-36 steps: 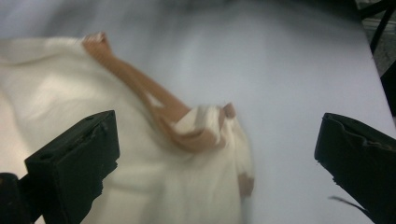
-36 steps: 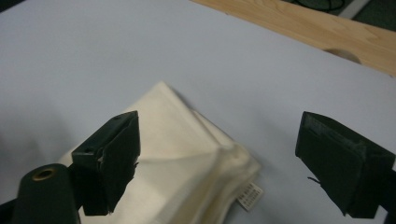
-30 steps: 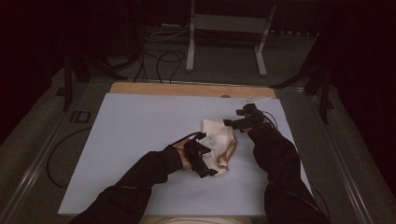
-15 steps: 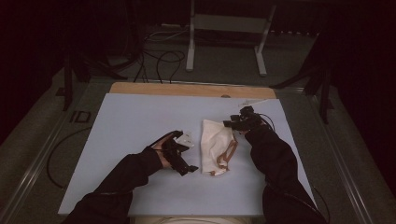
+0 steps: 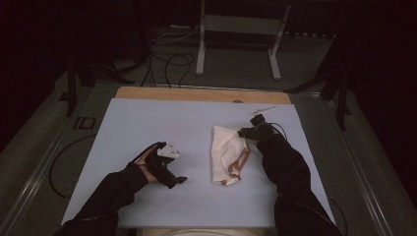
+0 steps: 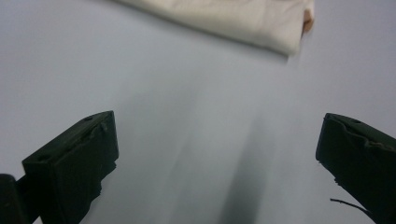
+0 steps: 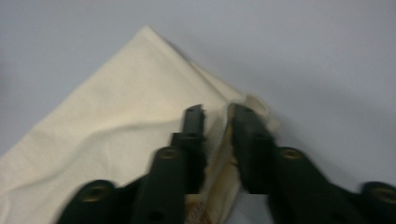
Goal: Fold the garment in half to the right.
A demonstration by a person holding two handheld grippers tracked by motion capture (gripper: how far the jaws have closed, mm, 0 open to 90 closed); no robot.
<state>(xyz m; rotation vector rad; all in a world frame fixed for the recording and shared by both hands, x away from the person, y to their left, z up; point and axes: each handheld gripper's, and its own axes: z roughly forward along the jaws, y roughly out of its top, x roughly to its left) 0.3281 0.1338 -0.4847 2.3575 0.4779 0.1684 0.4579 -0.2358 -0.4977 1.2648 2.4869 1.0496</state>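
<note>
1. Nearest the person in the high view, the left gripper [image 5: 169, 169] lies over bare table, well apart from the folded cream cloth bag with brown handles [image 5: 227, 152]. The high view cannot settle its jaws, but the left gripper view shows them spread wide with nothing between, above the pale blue-grey table surface [image 6: 187, 140], with an edge of the bag [image 6: 243, 23] further off.
2. The right gripper [image 5: 248, 132] sits at the bag's far right corner. The right gripper view alone shows the hold: both black jaws pinched close on a fold of the bag [image 7: 116, 135] at its edge.
3. Count: one bag, two grippers, two dark sleeves. The brown handles [image 5: 238, 164] curl at the bag's near right side.
4. The bag lies right of the table's centre, flat, well inside every edge. Wide open table [image 5: 147, 123] spreads left of it and beyond it, with a narrower strip to the right.
5. Farthest, a bare strip of brown wooden board [image 5: 196, 94] runs along the table's far edge, with a small white stick-like item [image 5: 263, 110] lying near the far right corner.
</note>
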